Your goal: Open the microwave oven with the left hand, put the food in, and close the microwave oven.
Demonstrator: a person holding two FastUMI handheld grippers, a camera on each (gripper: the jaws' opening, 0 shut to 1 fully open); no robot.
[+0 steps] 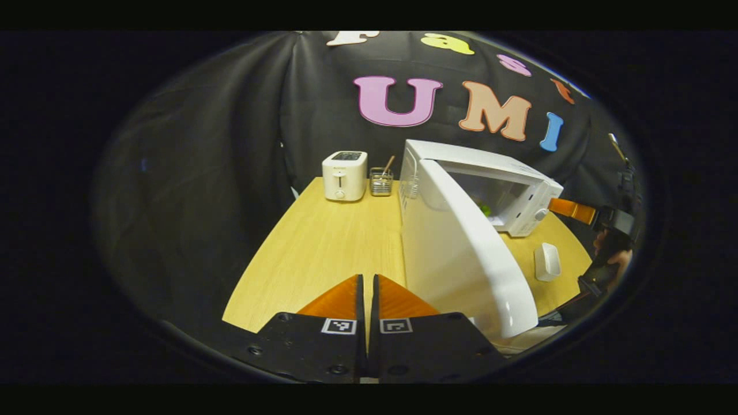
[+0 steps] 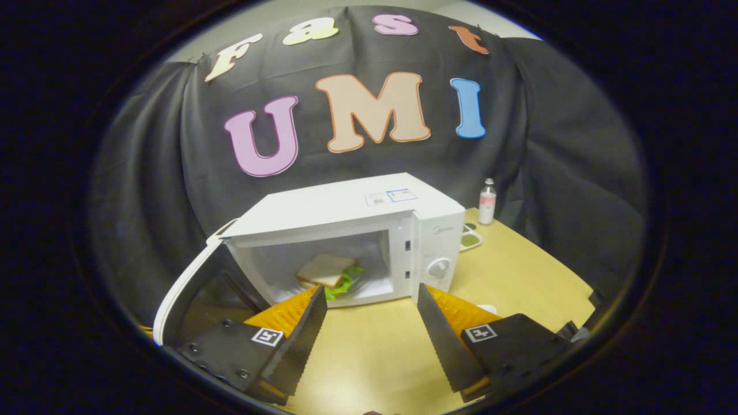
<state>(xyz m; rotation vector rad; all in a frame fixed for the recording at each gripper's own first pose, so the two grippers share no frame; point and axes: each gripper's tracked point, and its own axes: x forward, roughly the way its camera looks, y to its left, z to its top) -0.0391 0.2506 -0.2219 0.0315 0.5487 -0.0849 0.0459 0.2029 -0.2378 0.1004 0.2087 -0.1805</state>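
- Left gripper view: your left claw is sitting with its fingers pressed together on nothing, hovering over the near part of the surface, just left of the microwave door.
- The door is standing wide open toward you. If you are pushing it with the closed tips, they are likely sliding off its curved face, so the door may be swinging only part way and not latching.
- Far left, the toaster and the utensil holder are standing clear of the door's arc; a wide sweep is the only way you are hitting them.
- Right gripper view: your right claw is hanging with its fingers apart and empty, near the mouth of the microwave.
- The sandwich is lying inside the cavity, toward its front. If it is overhanging the sill, the closing door may be catching it.
- If you are leaving the right claw there, the door may be striking it.
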